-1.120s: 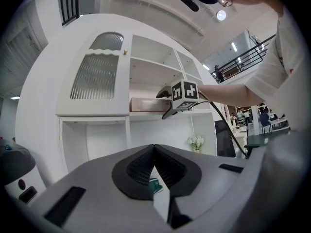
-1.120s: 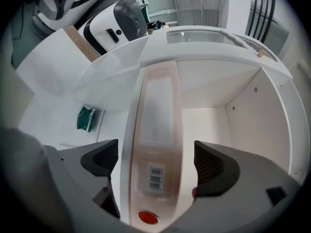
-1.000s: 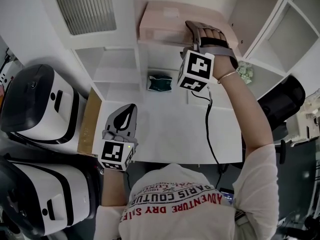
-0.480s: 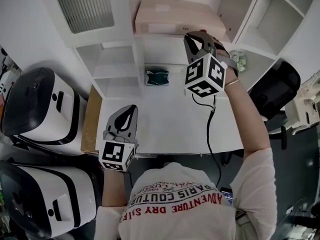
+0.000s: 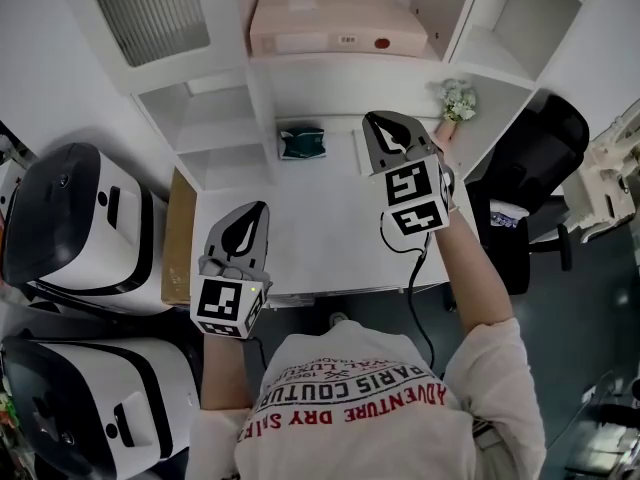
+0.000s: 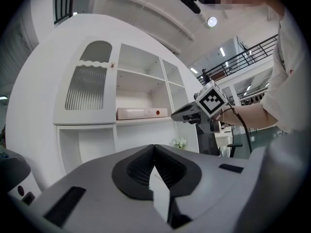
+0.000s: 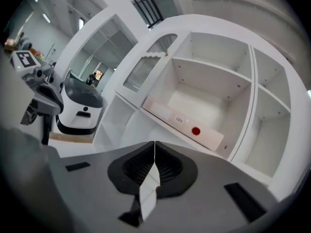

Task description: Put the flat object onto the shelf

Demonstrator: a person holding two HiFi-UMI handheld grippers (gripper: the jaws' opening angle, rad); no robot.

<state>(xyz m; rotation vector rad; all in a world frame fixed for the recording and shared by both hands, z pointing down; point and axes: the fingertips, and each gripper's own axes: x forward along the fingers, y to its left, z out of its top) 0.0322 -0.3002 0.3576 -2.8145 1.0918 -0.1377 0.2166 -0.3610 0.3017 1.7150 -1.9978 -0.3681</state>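
Nearby lie a green pouch point(image 5: 302, 142) and flowers point(image 5: 458, 99); left claw point(image 5: 260, 208), right claw point(image 5: 374, 118) both closed, empty.

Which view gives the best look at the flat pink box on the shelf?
The right gripper view: the flat pink box appears largest there, flat on the shelf, red dot on its long side. The head view shows its top from above; the left gripper view shows it small and distant.
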